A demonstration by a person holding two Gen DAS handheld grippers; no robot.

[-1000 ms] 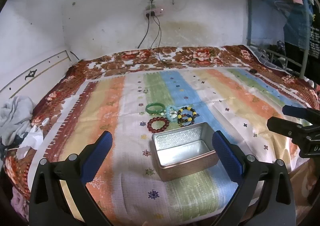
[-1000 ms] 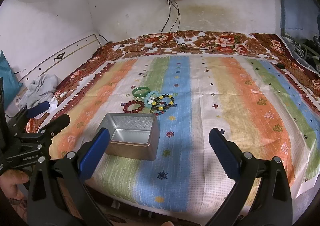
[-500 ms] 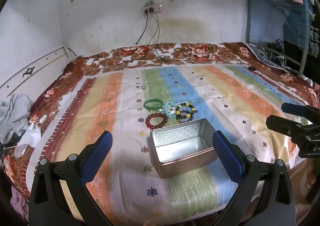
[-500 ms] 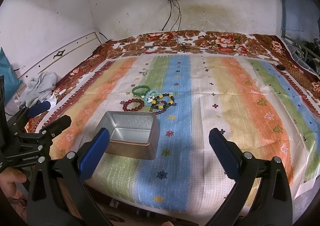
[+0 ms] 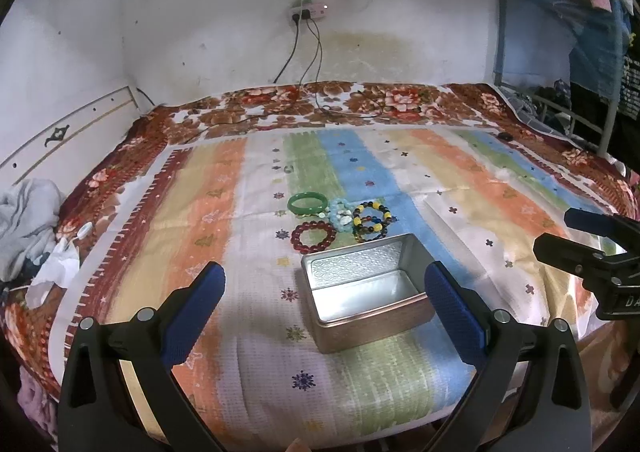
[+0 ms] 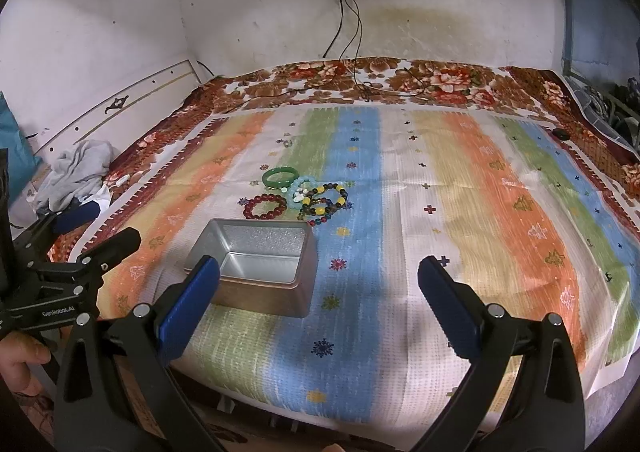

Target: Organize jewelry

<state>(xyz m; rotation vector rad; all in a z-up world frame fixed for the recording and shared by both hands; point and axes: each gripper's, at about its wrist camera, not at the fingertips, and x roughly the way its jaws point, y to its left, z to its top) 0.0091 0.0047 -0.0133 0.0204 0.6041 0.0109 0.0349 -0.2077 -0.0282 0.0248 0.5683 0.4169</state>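
An open, empty metal tin [image 5: 366, 292] [image 6: 256, 264] sits on the striped bedspread. Just beyond it lie a green bangle [image 5: 306, 203] [image 6: 281, 176], a dark red bead bracelet [image 5: 313, 237] [image 6: 265, 206], a pale blue bead bracelet [image 5: 341, 214] [image 6: 300, 191] and a multicoloured bead bracelet [image 5: 372, 221] [image 6: 326, 201]. My left gripper [image 5: 323, 298] is open and empty, held above the bed's front edge with the tin between its fingers in view. My right gripper [image 6: 319, 292] is open and empty, to the right of the tin.
A striped cloth [image 6: 460, 192] covers a floral bed cover [image 5: 360, 104]. Crumpled grey clothes [image 5: 24, 220] lie at the left edge. Cables [image 6: 352, 64] hang from a wall socket onto the bed. A small dark object [image 6: 561, 134] lies at far right. Clothes hang on a rack [image 5: 560, 12].
Both grippers have tilted and shifted slightly, so the tin and bracelets sit a little higher and nearer in both views. Nothing was picked up; both stay open.
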